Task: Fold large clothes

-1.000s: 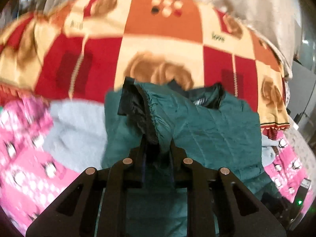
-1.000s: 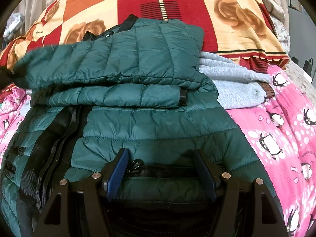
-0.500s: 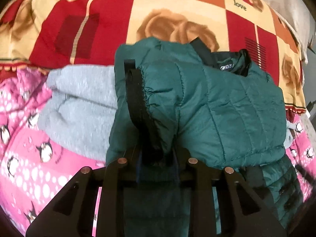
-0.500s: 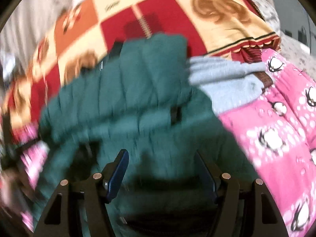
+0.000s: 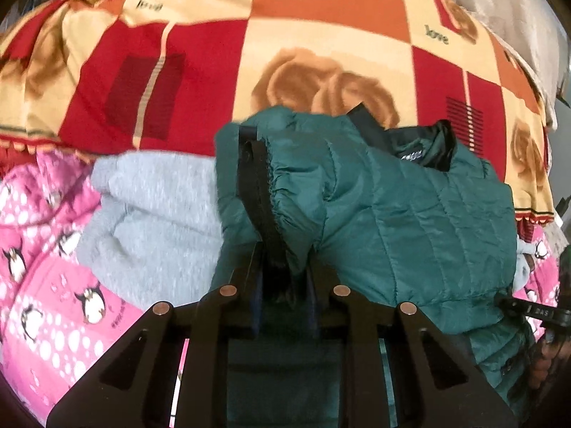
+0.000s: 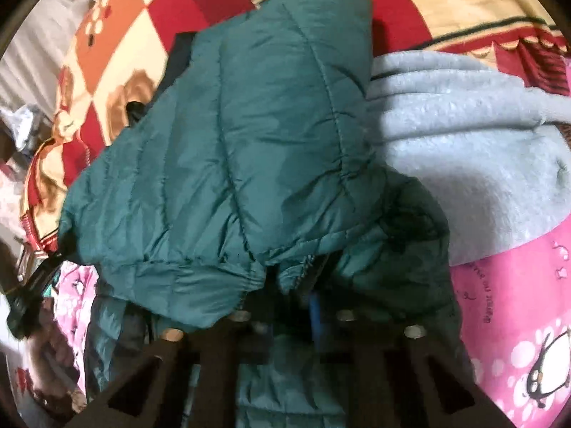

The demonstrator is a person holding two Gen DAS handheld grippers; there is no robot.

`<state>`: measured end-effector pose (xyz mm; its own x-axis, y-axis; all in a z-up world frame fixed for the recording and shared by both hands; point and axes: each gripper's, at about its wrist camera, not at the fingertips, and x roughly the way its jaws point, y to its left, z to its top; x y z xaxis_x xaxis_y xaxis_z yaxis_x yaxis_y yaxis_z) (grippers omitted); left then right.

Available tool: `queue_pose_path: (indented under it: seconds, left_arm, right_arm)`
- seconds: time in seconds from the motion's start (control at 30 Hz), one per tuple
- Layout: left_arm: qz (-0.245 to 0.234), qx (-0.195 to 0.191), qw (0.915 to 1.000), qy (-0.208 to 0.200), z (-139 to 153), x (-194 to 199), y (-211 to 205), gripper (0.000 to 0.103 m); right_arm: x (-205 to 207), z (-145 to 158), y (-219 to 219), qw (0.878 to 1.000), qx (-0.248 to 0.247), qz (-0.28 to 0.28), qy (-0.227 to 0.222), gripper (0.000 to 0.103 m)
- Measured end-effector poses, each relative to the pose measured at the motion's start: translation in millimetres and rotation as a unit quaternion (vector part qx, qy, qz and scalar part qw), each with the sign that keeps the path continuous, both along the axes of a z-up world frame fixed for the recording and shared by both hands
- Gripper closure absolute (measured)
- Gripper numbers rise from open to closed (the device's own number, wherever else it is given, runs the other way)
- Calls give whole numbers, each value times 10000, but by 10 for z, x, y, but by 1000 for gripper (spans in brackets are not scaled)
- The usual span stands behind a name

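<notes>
A dark green quilted jacket (image 5: 410,214) lies folded on the bed, its black collar at the far side. My left gripper (image 5: 283,267) pinches the sleeve cuff with its black trim (image 5: 257,192), and its jaws are closing on it. In the right wrist view the jacket (image 6: 249,142) fills the middle, a puffy fold draped over the fingers. My right gripper (image 6: 299,285) is closing with jacket fabric between its jaws. Only a blue pad (image 6: 314,315) shows beneath the cloth.
A folded grey sweatshirt (image 5: 153,214) (image 6: 464,135) lies right beside the jacket. Both rest on a pink penguin-print sheet (image 5: 43,285) (image 6: 517,303). A red, orange and cream rose-patterned blanket (image 5: 285,35) (image 6: 107,53) covers the bed beyond. A hand (image 6: 53,356) shows at the lower left edge.
The right gripper's jaws went from wide apart to nearly together on jacket fabric, and its view swung across the jacket. The left gripper kept hold of the cuff and sank slightly.
</notes>
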<state>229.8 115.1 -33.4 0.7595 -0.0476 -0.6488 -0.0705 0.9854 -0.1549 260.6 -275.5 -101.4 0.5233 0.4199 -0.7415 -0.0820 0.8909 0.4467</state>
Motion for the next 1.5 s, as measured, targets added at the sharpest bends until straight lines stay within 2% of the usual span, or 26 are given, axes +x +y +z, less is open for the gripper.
queue_pose_path:
  seconds: [0.13,0.2,0.27,0.3,0.37,0.43,0.5,0.57,0.63,0.67,0.73,0.77,0.83,0.9,1.0,1.13,1.2,1.27,1.4,1.5]
  left_arm:
    - [27,74,9999,144,-110,-52,12,85]
    - [56,-49,9996,271,-200,-47,44,85]
    - [-23,-172,9987,471,-298,-24,44,81]
    - [-67,-173,9986,493,-317,-31,31,80]
    - [-131,-205,9984,505,-305,-49,40,76]
    - [-86,-325,9987,374,-205,-96,109,76]
    - [77,-498,9987,44,-47,-178,232,75]
    - [594,-444,9966,-366,129,-283,362,74]
    - [1323,-210,9886,-691,292,-359,419,72]
    - [1405,-102,9865,-839,364,-352,363,69]
    - [1074,55,9898,-934,410,-222,196,69]
    - [790,120,9931,-859,402,-113,90,69]
    - [369,300,9968,-639,329,131,-100,69]
    - [355,596,9974,-204,133,372,-195,69]
    - [362,636,9968,333,-263,517,-191,66]
    - [264,694,9971,191,-460,494,-226,63]
    - [250,652,9973,222,-526,501,-213,62]
    - [265,602,9975,240,-557,536,-186,61]
    - [298,690,9969,210,-513,541,-222,61]
    - [420,575,9975,-51,-289,368,-178,61]
  right_arm:
    - [-117,89,-206,9985,-483,-237,-121,103]
    - [-91,38,-356,9969,-634,-457,64,103]
    - [-71,-93,-427,9986,-343,-306,280,103]
    - [-101,-106,-430,9985,-400,-282,254,103]
    - [-188,16,-443,9982,-435,-392,-84,103]
    - [-250,304,-418,9957,-469,-540,-587,103]
    - [-239,420,-364,9946,-515,-501,-752,103]
    - [-203,594,-225,9933,-502,-332,-989,103]
    - [-157,759,-60,9909,-489,-165,-1245,103]
    - [-101,822,53,9895,-506,-118,-1350,103]
    - [8,882,320,9865,-612,-56,-1520,103]
    - [70,889,400,9857,-681,-50,-1544,103]
    - [214,836,520,9851,-858,-61,-1489,103]
    - [408,729,587,9862,-956,-91,-1350,103]
    - [618,542,583,9877,-1014,-82,-1185,103]
    - [795,112,480,9915,-1079,171,-702,103]
    - [854,-25,373,9951,-840,157,-499,103]
    - [902,-81,296,9975,-565,156,-386,103]
    - [897,-88,277,9978,-480,170,-431,103]
    - [739,65,192,9977,-331,179,-555,103]
